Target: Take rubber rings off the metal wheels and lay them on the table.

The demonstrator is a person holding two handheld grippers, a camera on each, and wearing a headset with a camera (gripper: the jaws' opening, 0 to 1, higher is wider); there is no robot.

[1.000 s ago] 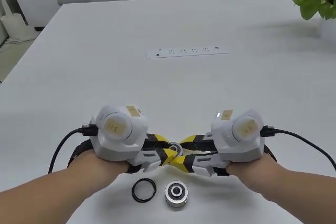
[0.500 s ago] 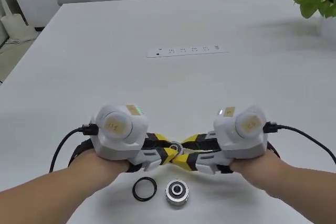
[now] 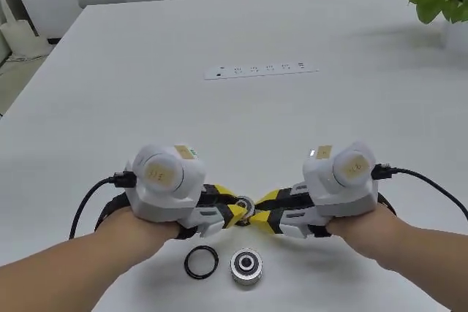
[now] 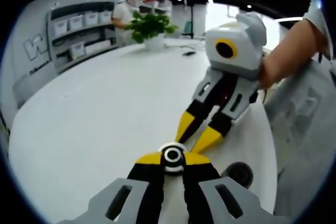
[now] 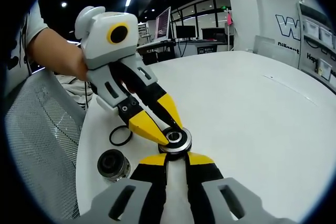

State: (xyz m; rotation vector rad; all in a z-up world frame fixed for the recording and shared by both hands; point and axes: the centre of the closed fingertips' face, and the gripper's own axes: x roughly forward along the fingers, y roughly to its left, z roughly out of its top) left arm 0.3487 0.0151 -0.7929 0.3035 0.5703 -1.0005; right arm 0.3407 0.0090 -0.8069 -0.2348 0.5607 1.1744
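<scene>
One metal wheel, rubber ring still on, is clamped above the table by the left hand-held gripper. The right hand-held gripper, nearly closed at its rim, has been drawn outward; whether the ring is pinched cannot be told.

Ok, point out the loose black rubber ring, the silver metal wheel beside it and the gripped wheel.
loose black rubber ring [image 3: 186,263], head view, its left edge
silver metal wheel [image 3: 246,266], head view, its hub
gripped metal wheel [image 5: 176,139], right gripper view, top face

three near views, one shared wheel
</scene>
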